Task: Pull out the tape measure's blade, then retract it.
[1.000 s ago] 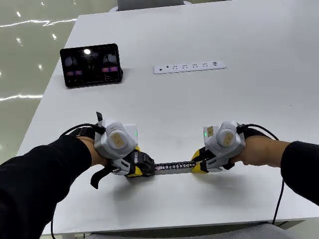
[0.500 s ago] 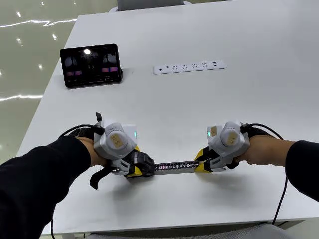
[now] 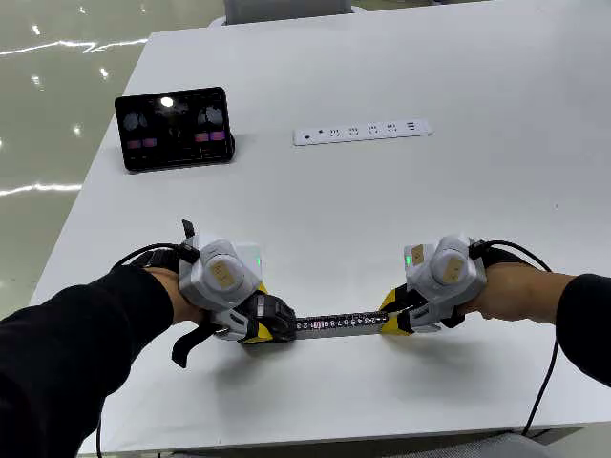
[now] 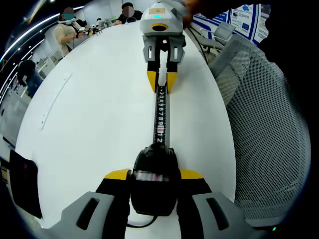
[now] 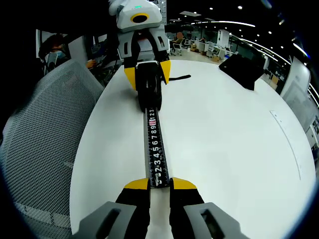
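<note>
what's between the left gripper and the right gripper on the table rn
The tape measure's blade, stretched from the case in the left gripper to the right gripper; clearest in the head view.

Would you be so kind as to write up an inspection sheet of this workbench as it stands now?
Surface: white table, bare apart from the items below.
Job's things: tape measure case held low near the table's front edge; blade drawn out part way, numbers up, stretched between the grippers.
Clutter: tablet with a lit screen, propped at the far left; white power strip at the far centre.
Grippers: left gripper shut on the tape measure case; right gripper shut on the blade's end.
Cables: left cable and right cable, both black, one looping from each gripper.
Surroundings: glossy floor; mesh chair beside the table; people seated further off.
</note>
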`<state>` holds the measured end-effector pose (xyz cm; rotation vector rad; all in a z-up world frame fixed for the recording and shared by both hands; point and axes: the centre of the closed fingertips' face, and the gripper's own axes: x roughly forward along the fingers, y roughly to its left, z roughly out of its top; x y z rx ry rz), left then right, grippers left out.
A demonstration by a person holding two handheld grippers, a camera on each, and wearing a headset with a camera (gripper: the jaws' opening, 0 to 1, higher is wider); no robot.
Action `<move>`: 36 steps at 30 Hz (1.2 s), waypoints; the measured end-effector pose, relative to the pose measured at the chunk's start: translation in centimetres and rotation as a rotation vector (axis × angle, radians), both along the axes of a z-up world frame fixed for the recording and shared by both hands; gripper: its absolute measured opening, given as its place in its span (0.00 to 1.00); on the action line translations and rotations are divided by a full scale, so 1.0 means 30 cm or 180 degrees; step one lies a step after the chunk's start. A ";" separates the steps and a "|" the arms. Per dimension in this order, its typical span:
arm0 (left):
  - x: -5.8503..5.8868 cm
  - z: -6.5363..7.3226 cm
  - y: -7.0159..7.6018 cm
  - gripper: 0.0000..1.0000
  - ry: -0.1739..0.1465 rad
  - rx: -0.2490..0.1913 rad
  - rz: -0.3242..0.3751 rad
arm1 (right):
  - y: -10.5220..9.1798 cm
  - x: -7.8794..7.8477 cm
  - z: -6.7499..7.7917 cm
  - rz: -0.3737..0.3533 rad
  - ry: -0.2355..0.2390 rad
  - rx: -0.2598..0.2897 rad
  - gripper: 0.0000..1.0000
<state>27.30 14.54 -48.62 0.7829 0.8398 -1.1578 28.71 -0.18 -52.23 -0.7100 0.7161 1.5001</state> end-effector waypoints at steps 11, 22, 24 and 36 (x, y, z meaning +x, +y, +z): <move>0.001 -0.002 0.001 0.30 0.0001 0.0013 -0.0011 | -0.037 0.006 0.000 -0.0050 0.0024 0.0009 0.10; -0.002 -0.002 0.002 0.30 -0.0002 0.0026 -0.0009 | -0.076 0.011 -0.002 -0.0060 0.0035 -0.0023 0.10; -0.002 -0.002 0.002 0.30 -0.0003 0.0028 -0.0006 | -0.083 0.013 -0.001 -0.0062 0.0031 -0.0023 0.10; -0.005 -0.003 0.001 0.30 -0.0001 0.0035 -0.0003 | -0.117 0.013 -0.006 -0.0069 0.0035 -0.0048 0.10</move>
